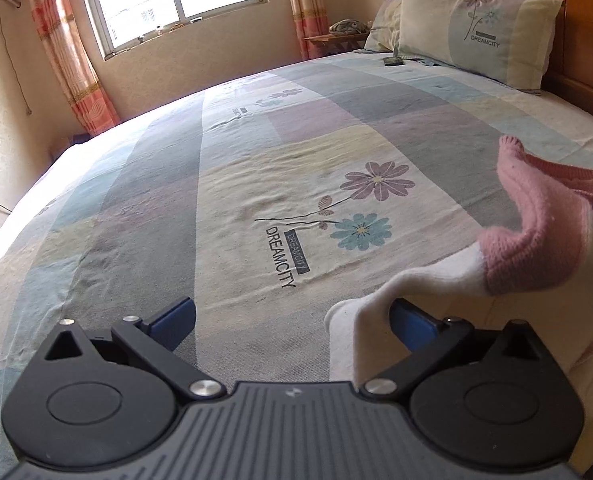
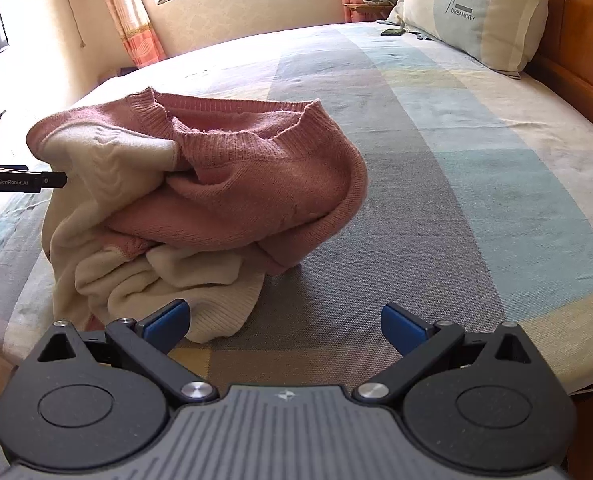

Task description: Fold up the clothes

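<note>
Both grippers are noted with jaws spread, the left gripper [image 1: 292, 322] beside the sweater [image 2: 200, 200], bunched unfolded on the bed [image 2: 436, 168], the right gripper [image 2: 284, 324] near; spreading flat is judged due.

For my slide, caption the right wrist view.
Open right tongs approach a crumpled pink-and-cream sweater on the bed.

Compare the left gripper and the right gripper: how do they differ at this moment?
The left gripper has cream sweater fabric draped over one finger; the right gripper touches nothing clearly. The left gripper is at the sweater's side, the right gripper just before the cream hem. Both are open, with blue pads.
</note>
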Motion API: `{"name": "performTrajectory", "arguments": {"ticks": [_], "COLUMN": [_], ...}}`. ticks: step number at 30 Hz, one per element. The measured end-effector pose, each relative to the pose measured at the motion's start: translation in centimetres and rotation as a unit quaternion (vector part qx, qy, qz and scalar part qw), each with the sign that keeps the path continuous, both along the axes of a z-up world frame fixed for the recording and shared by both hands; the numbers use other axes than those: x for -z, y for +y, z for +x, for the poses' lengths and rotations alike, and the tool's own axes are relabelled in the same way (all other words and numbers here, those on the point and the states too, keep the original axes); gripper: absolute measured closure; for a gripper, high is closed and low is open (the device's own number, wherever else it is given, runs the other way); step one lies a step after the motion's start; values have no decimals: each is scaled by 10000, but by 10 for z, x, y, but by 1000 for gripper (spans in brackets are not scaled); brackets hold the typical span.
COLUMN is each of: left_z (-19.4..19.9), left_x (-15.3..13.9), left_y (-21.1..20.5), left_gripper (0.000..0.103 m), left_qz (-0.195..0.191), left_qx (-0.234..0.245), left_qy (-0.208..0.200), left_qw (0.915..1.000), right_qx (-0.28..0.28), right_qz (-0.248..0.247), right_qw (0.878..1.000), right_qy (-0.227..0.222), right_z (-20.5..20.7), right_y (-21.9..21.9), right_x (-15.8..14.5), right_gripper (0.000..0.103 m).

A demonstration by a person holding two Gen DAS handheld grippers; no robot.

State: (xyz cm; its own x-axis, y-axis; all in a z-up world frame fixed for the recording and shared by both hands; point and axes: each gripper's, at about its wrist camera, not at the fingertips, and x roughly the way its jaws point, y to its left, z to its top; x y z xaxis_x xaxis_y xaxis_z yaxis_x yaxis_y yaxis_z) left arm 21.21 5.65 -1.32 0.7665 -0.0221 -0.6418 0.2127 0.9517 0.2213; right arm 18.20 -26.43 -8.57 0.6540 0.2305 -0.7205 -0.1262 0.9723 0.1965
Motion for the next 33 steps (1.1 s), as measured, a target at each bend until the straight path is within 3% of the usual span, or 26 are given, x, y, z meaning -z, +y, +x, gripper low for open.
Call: {"name": "performTrajectory", "arguments": {"ticks": [5,9,11,13,18,25,28,33], "left_z": [-6,-8,-1,12,36,83,108,144], "left_x": [-8,-5,-3,-2,11,34,48,71], "left_y": [-24,-45,-47,-42,-22,-17,-16,-6], "left_gripper": [1,1,1,1,1,0,0,1], "left_qz": [127,573,654,523,125,113,108,169], "left_qx": [742,1241,1152,908,809,1123,1218,795], "left_qy": [-9,-169,-236,-176,124,468,843,1643], "left_qw": [9972,9905,9909,9943,9966,9925,9889,9831], "right_qx": [-85,-212,-282,-347,-598,-1078,-1388,-1450], "right_qz": [1,-39,-44,-118,-196,-547,-548,-264], "right_qw": [10000,9997,9995,9991,9967,9894,9865,9891], "right_qy": [-33,-97,-137,-214,-521,-803,-678,-59], "right_z": [5,12,16,21,36,87,115,156], "right_y": [6,13,16,19,21,31,35,31], "right_x": [-2,-5,-6,-8,-14,-4,2,7], "right_gripper": [0,0,0,0,0,0,0,0]}}
